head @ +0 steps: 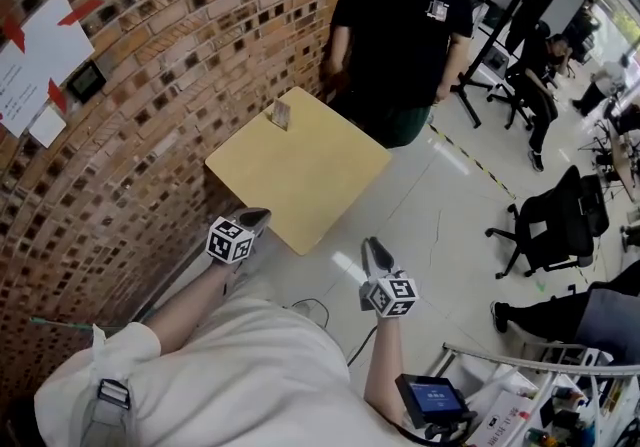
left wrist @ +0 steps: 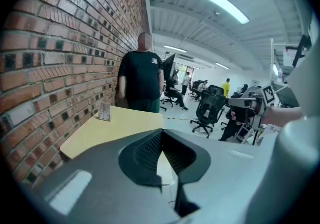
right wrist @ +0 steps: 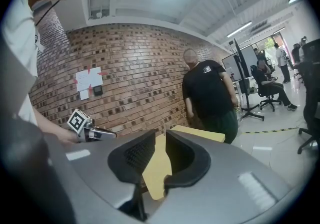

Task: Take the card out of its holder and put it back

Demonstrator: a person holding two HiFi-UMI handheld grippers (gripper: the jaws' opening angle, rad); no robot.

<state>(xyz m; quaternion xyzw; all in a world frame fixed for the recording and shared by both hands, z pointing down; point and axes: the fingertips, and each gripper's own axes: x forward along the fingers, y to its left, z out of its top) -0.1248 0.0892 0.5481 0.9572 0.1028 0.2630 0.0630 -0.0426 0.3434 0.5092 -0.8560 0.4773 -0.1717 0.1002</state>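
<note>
grippers waiting short of the table, card not yet touched

card [head: 282,112] stands upright in its holder [head: 281,123] at the table's [head: 300,180] far edge, beside the brick wall [head: 150,85], so it looks easy to pinch from above. a person in black [head: 400,35] stands behind the table. left gripper [head: 258,219] is off the table's near corner, jaws together on nothing. right gripper [head: 373,245] is off the near edge, jaws slightly apart and empty. both point toward the table, well apart from the holder, probably lined up for the reach.
</note>
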